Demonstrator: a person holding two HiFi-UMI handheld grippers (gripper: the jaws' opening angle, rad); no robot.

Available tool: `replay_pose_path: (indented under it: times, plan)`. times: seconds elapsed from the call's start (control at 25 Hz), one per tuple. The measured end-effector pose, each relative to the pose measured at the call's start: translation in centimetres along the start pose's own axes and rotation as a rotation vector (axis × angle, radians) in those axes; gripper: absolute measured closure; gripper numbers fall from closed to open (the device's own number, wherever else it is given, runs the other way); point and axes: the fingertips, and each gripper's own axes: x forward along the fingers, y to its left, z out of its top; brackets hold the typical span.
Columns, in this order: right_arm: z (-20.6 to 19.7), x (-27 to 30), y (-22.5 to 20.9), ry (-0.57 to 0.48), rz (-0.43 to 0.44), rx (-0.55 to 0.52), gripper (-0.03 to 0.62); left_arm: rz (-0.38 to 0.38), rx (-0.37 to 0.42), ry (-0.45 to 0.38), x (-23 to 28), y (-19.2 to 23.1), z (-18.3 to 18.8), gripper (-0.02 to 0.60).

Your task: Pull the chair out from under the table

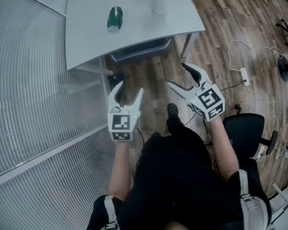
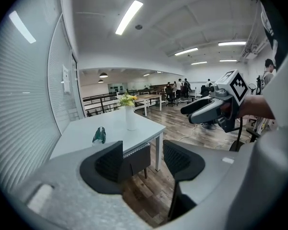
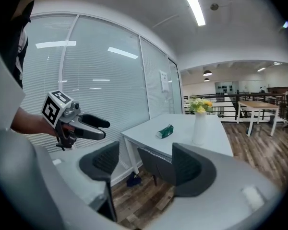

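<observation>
Wood floor [image 1: 221, 32] | chair [image 1: 141, 48] mostly hidden under table [image 1: 86, 28] | left gripper [image 1: 131, 87], right gripper [image 1: 176, 74]: jaws apart (clear of chair)

Bright, even light from ceiling strip lamps [image 2: 128, 17]; gripper views fisheye-warped, dark corners; near foreground soft.

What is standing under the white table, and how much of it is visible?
A dark grey chair is pushed in under the table. Only its backrest edge shows from above; the tabletop covers its seat.
</observation>
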Motion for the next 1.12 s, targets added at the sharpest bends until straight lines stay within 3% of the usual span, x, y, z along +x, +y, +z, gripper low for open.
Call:
replay_pose_path:
  times: [0.32, 0.56, 1.12]
  plan:
    - [-0.7, 2.1, -1.3, 0.085, 0.099, -0.106, 0.256, 0.016, 0.065, 0.083, 2.2, 0.1, -0.3, 0.319]
    - [-1.4, 4.3, -1.1, 0.173, 0.142, -0.269, 0.256, 0.020, 0.129, 0.137, 3.6, 0.8, -0.9, 0.324]
    - [-3.1, 9.2, -2.6, 0.336, 0.136, -0.421, 0.256, -0.074, 0.301, 0.261, 8.1, 4.3, -3.8, 0.345]
